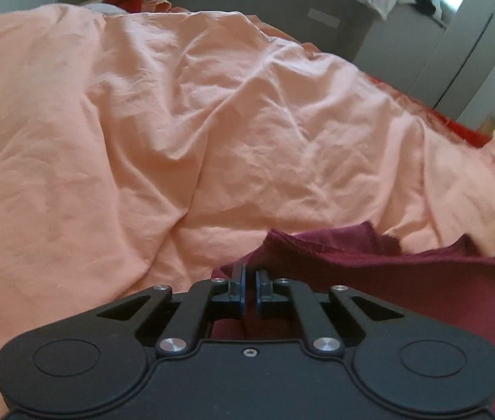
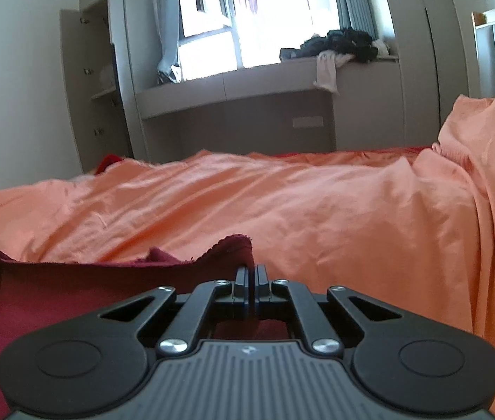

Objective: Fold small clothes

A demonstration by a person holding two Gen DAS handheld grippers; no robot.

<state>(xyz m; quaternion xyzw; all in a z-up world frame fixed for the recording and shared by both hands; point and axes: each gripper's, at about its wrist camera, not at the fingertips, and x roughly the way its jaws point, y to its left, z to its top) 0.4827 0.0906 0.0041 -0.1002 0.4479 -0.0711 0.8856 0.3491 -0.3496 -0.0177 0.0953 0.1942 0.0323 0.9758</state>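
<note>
Maroon garment, small and thin, is lying on the peach bedcover between both tools. Left gripper is pinching its near edge, jaws nearly together on cloth. Right gripper is doing likewise at a raised corner, jaws pressed together on the fabric. Handling judgement: light, limp and prone to sagging; best taken at hems and corners, kept taut. Dark laundry pile is sitting on the window ledge.

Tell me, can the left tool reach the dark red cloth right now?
Probably yes. The left tool sits right over the dark red cloth, fingers nearly closed at its edge, with nothing between them. Whether it actually pinches fabric is hard to tell.
</note>
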